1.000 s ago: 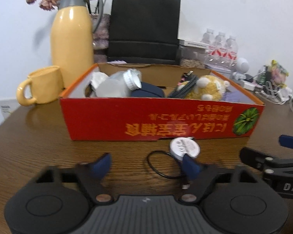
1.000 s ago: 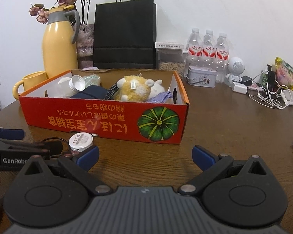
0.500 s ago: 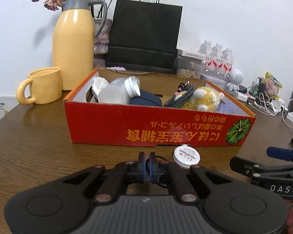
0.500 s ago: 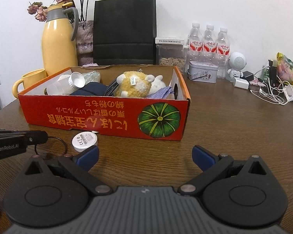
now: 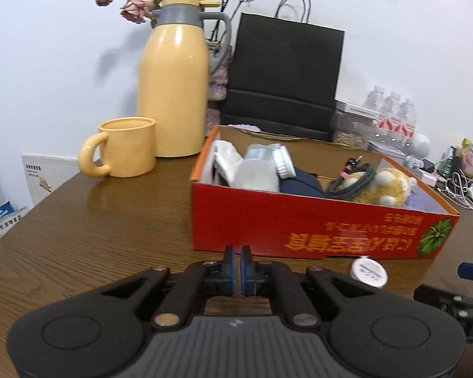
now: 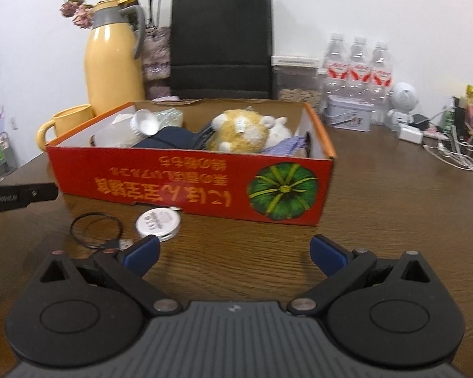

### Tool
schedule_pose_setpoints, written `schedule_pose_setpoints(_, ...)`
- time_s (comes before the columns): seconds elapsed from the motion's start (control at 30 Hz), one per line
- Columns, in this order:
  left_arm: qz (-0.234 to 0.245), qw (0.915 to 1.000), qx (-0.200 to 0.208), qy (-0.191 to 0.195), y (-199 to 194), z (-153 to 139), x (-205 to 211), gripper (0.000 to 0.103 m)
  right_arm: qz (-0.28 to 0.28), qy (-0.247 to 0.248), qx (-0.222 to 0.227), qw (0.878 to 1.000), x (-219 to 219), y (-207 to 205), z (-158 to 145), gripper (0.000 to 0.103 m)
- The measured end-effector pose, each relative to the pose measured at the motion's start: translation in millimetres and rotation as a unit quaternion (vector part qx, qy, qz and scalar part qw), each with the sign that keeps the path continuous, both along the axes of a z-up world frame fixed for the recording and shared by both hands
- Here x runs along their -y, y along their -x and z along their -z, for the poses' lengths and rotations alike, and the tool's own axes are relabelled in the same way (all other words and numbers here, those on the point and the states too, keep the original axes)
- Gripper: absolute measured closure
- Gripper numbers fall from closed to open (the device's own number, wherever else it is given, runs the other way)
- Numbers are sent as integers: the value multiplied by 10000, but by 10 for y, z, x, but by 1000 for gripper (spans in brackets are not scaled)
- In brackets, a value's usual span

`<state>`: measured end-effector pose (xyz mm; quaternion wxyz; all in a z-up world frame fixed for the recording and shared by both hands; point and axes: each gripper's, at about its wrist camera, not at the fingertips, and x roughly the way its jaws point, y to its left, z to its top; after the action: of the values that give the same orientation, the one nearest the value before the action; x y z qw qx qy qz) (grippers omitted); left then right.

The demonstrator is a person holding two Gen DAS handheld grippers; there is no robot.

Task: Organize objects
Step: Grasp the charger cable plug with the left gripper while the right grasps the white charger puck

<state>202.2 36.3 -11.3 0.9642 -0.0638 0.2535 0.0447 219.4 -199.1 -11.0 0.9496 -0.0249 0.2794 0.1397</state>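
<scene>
A red cardboard box [image 5: 315,230] [image 6: 189,186] sits on the wooden table and holds a plastic bottle, a dark blue item, a yellow plush toy [image 6: 239,132] and a coiled cable. A white round charger disc [image 6: 158,222] [image 5: 369,272] with a thin black looped cord [image 6: 94,230] lies on the table in front of the box. My left gripper [image 5: 237,267] is shut and empty, to the left of the disc. My right gripper [image 6: 233,252] is open and empty, its left finger beside the cord's plug.
A yellow mug [image 5: 123,148] and a yellow thermos jug [image 5: 173,78] stand behind the box on the left. A black paper bag [image 5: 283,75] is at the back. Water bottles [image 6: 358,63], a tin and tangled chargers [image 6: 451,151] crowd the right.
My left gripper closed from open, then swung left away from the cord and disc without them. My right gripper moved in closer to the disc and cord.
</scene>
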Motion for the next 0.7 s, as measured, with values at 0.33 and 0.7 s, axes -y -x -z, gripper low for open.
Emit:
schedule_pose_setpoints(0.33, -38, 9999, -97, 61, -27, 31, -100, 101, -353, 33, -498, 9981, -413, -181, 83, 0)
schedule_pose_setpoints(0.7, -91, 9994, -275, 171, -79, 70, -142, 101, -192, 44, -507, 9985, -613, -342, 99, 18)
